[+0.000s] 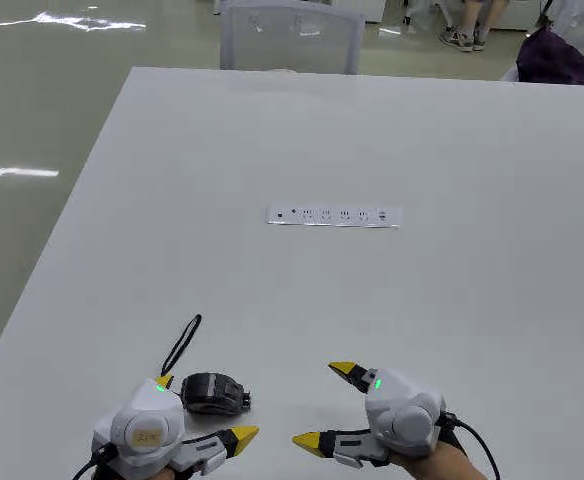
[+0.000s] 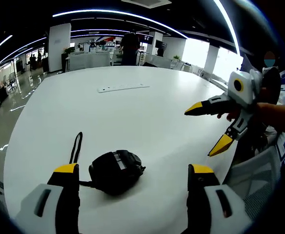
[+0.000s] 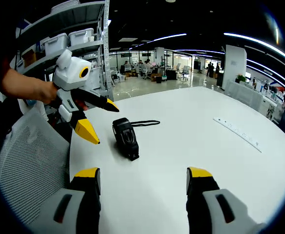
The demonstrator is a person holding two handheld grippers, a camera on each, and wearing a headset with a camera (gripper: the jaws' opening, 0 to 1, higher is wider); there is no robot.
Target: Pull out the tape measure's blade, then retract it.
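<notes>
Lying near desk (image 1: 452,300) front-left corner: black tape measure (image 1: 214,392), on its side, between spread jaws of left gripper (image 3: 104,125). Whether upper jaw tip touches case: hard to tell. Right gripper (image 1: 316,402) just right of tape, jaws wide apart, holding nothing. Both gripper bodies cut off by head view's bottom edge. Blade tip too small to make out. Tape's long axis runs left-right in head view; strap (image 1: 180,345) leaves left end, stretches away far-left.
</notes>
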